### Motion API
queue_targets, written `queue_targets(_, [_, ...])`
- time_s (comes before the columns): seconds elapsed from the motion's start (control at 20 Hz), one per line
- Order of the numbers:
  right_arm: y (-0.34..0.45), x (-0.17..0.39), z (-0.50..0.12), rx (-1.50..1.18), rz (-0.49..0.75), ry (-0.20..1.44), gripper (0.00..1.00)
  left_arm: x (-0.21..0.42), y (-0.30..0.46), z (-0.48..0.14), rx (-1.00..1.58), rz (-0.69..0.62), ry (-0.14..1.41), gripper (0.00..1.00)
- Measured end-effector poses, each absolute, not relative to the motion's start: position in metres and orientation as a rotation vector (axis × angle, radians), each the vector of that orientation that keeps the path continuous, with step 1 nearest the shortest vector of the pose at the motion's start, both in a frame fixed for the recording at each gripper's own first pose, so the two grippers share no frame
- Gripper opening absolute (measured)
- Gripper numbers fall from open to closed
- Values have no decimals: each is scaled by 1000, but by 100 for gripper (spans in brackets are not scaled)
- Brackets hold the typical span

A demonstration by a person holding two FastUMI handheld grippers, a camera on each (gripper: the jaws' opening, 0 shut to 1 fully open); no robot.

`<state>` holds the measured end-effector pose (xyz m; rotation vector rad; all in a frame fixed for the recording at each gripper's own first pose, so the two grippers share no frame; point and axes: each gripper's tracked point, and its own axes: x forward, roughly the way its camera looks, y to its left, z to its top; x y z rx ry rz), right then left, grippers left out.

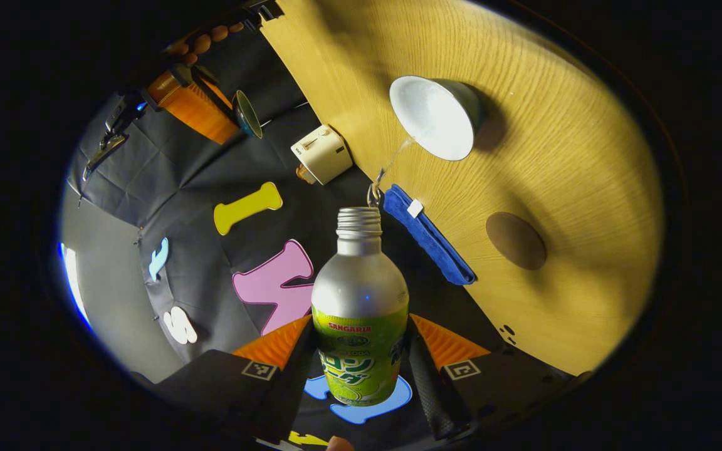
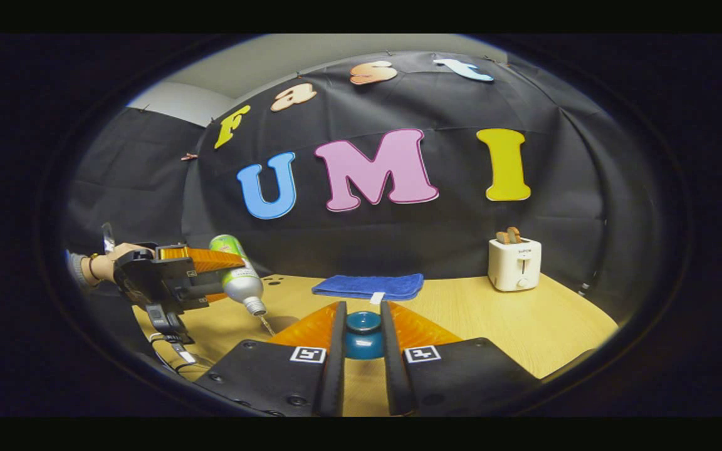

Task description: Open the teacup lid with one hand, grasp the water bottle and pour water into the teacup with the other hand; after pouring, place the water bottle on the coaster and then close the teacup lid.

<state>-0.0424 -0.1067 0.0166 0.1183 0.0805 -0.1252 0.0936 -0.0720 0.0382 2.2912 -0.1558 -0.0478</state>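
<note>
The left tool (image 1: 361,363) is clamped on the water bottle (image 1: 360,313), both fingers pressing its labelled sides, and the bottle is tipped so that a thin stream of water (image 1: 392,164) runs from its open neck toward the white-lined teacup (image 1: 436,116) standing ahead of it on the wooden bench (image 1: 574,163). Beyond the bottle's neck a folded blue cloth (image 1: 427,235) lies at the bench edge, with the round brown coaster (image 1: 516,241) near it and a white toaster (image 1: 321,153) farther off. The right tool (image 2: 362,341) is clamped on the blue teacup lid (image 2: 363,335), held between its fingertips above the bench, with the left tool and bottle off to its left.
</note>
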Motion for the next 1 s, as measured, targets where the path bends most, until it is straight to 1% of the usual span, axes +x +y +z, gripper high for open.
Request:
queue_targets(0.05, [-106,-42,17,118,-124,80,36,94,-73,39,2298,-48,-156,81])
queue_targets(0.1, [-107,-42,17,119,-124,79,26,94,-73,43,2304,-48,-157,81])
queue_targets(0.15, [-107,-41,17,119,-123,79,31,94,-75,44,2312,-49,-160,81])
queue_targets(0.2, [-107,-42,17,118,-124,80,31,94,-77,45,2319,-51,-161,81])
queue_targets(0.3, [-108,-42,17,118,-125,80,31,94,-79,47,2328,-52,-170,81])
queue_targets(0.35, [-107,-42,17,119,-125,79,27,94,-80,48,2330,-52,-171,81])
queue_targets(0.4, [-107,-42,17,120,-126,80,31,92,-81,48,2332,-52,-174,81])
queue_targets(0.45, [-108,-41,16,121,-126,80,27,93,-82,48,2335,-51,-175,81])
queue_targets(0.55, [-108,-42,16,122,-125,81,27,95,-81,48,2336,-54,-174,81])
queue_targets(0.65, [-108,-42,17,123,-124,80,36,94,-84,48,2337,-57,-173,81])
queue_targets(0.7, [-107,-42,16,124,-124,80,31,94,-86,49,2337,-57,-173,81])
queue_targets(0.8, [-108,-42,17,124,-125,80,31,92,-89,50,2337,-56,-179,81])
queue_targets(0.85, [-108,-41,17,125,-126,80,26,92,-89,50,2336,-55,-183,81])
queue_targets(1.0, [-109,-42,18,129,-127,78,26,91,-94,50,2326,-55,-189,81])
